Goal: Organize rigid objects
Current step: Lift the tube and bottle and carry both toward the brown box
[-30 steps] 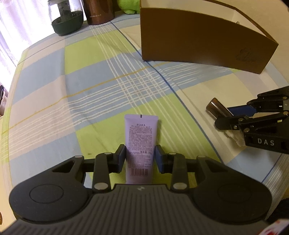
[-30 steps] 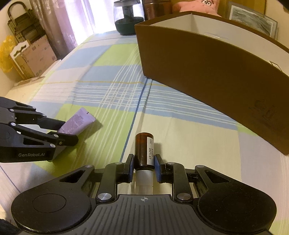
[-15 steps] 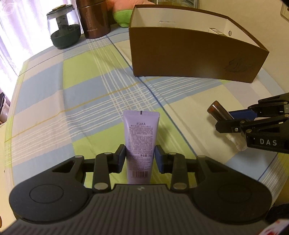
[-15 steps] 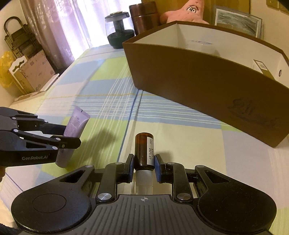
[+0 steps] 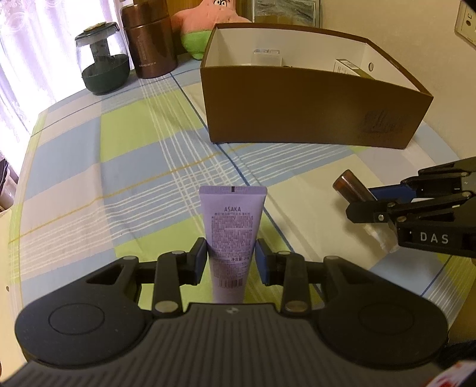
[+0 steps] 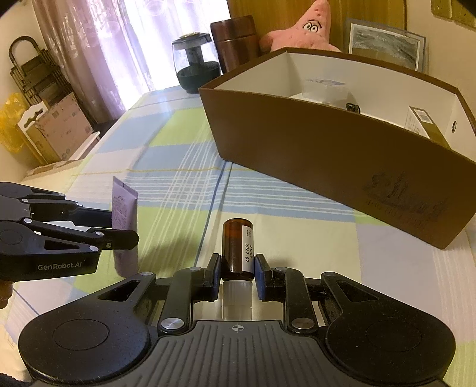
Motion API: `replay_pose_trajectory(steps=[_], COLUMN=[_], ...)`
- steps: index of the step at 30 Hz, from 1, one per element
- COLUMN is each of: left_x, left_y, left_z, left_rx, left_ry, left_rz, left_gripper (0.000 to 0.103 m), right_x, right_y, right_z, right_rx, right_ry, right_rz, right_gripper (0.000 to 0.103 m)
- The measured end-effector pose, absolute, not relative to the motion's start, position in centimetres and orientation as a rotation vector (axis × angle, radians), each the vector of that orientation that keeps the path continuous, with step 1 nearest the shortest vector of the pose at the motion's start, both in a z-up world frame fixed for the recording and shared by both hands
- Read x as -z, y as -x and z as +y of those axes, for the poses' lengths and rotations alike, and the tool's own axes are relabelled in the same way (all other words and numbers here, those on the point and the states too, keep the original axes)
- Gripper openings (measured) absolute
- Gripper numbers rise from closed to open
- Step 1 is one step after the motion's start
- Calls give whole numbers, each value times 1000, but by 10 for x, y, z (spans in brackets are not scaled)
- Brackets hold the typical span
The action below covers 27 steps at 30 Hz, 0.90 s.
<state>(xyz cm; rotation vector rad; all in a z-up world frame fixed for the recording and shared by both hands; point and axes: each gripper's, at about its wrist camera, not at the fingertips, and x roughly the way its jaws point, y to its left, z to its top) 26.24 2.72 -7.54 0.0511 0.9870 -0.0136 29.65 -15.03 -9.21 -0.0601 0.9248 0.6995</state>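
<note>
My left gripper [image 5: 231, 259] is shut on a lilac cream tube [image 5: 232, 226], held above the checked cloth with its flat crimped end pointing forward. In the right wrist view that same tube [image 6: 123, 205] shows at the left, clamped in the left gripper [image 6: 119, 229]. My right gripper [image 6: 237, 272] is shut on a small amber glass bottle [image 6: 236, 250] with a white cap toward the camera. From the left wrist view the amber bottle [image 5: 351, 187] sticks out of the right gripper [image 5: 372, 205] at the right. An open brown cardboard box [image 5: 315, 113] stands ahead of both.
The box [image 6: 342, 154] holds a clear plastic piece [image 6: 324, 89] and a small carton [image 6: 422, 122]. A glass jar with a dark base [image 5: 102, 62], a brown canister [image 5: 150, 38] and a pink plush toy [image 5: 208, 26] stand at the table's far end. Cardboard cartons [image 6: 56, 125] lie beyond the left edge.
Both grippers have risen off the cloth with their objects and tilted up, so the box's inside now shows. The grips have not changed.
</note>
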Motion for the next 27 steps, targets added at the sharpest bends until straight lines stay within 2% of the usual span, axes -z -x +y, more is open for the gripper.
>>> replay_pose_trajectory(steps=[27], left_x=[58], left_y=[-273], left_z=[18], left_rx=[46], left_ry=[-65], left_rz=[925], left_gripper=[30], right_x=[72], right_y=[-299], right_z=[-160], right_rx=[-698], right_ry=[36], right_rz=[879], right_gripper=[20])
